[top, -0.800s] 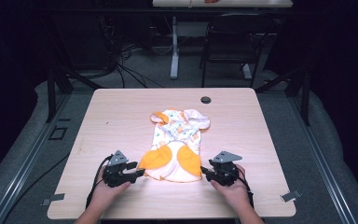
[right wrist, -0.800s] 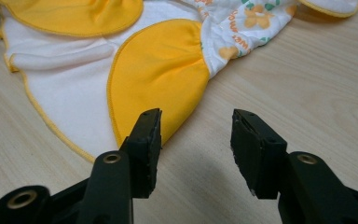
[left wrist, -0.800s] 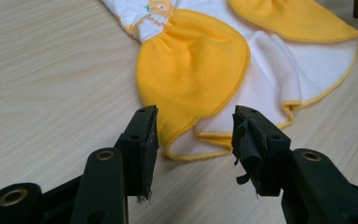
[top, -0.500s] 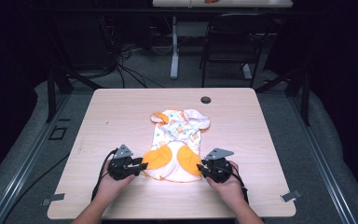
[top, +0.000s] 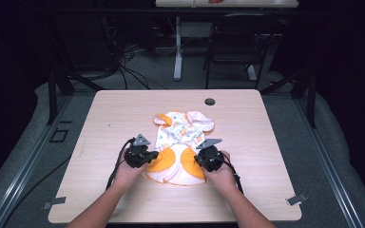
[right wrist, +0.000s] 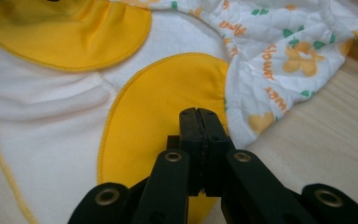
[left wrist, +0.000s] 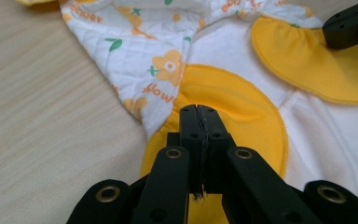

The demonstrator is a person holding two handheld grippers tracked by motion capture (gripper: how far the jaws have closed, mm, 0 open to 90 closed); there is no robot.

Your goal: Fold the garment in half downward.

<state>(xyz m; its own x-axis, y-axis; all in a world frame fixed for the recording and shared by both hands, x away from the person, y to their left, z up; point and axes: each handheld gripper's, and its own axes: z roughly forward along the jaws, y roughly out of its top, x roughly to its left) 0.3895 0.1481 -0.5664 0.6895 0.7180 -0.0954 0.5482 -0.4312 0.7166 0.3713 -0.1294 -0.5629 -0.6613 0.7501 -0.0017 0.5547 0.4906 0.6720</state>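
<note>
1. High view: a small baby garment (top: 179,142) is seen lying flat near the middle of the wooden table (top: 266,142), its white quilted flower-print part toward the far side and its white part with two orange-yellow patches toward the person.
2. The left gripper (top: 148,156) is held at the garment's near left edge, by the left orange patch (top: 159,161); the right gripper (top: 198,159) is held at the near right edge, by the right orange patch (top: 191,164). Each is carried by a hand, with the forearms entering from the bottom.
3. A small dark round fitting (top: 210,101) is noted in the tabletop, well apart from the garment, toward the far edge.
4. Left gripper view: the jaws of the left gripper (left wrist: 199,112) are pressed together, tips over the edge of the orange patch (left wrist: 242,107). Whether cloth is pinched between them cannot be told. The other gripper's black jaw is seen at the upper right, on the second patch (left wrist: 307,65).
5. Right gripper view: the jaws of the right gripper (right wrist: 199,114) are likewise pressed together, tips over an orange patch (right wrist: 158,107); a pinch on cloth cannot be confirmed. The flower-print fabric (right wrist: 279,51) lies just beside, bunched against bare table.
</note>
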